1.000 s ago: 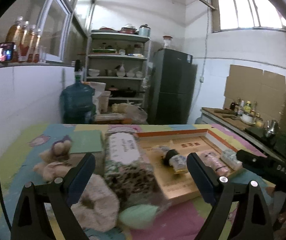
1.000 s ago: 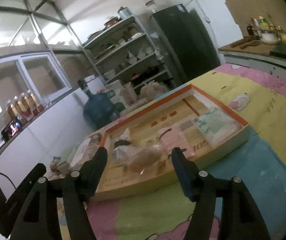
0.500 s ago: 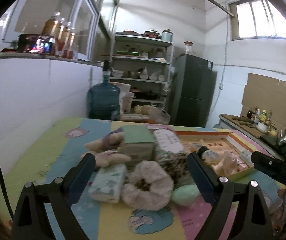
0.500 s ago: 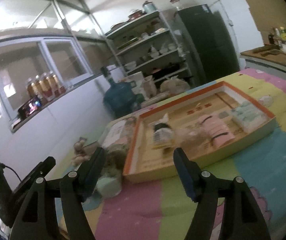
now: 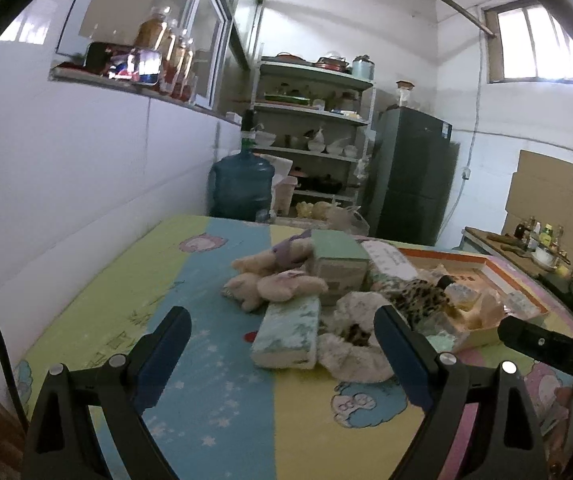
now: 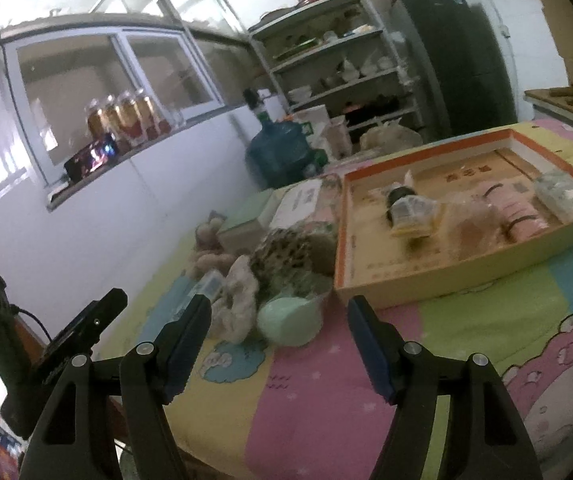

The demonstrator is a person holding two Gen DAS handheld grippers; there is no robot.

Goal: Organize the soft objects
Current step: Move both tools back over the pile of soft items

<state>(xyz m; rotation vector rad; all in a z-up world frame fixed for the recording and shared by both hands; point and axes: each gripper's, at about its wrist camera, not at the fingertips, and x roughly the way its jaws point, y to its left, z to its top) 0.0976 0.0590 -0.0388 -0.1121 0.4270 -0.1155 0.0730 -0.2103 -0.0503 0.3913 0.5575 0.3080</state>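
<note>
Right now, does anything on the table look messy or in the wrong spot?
Yes. The soft things are heaped beside the tray, not in it: a plush toy, a fluffy scrunchie and a tissue pack lean on each other. Both grippers, left and right, are open and empty.

Pastel cartoon-print cloth [image 5: 214,360] in yellow, blue, pink and green, orange-rimmed tan tray [image 6: 438,280], leopard-spotted scrunchie [image 5: 422,300], cream fluffy scrunchie [image 5: 350,356], mint-green pouch [image 6: 286,320], beige plush toy [image 5: 270,280], blue-padded black fingers [image 6: 370,352].

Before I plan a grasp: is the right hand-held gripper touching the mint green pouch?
Apart. The right wrist view shows the right hand-held gripper open, bare mat separating it from the mint green pouch.
</note>
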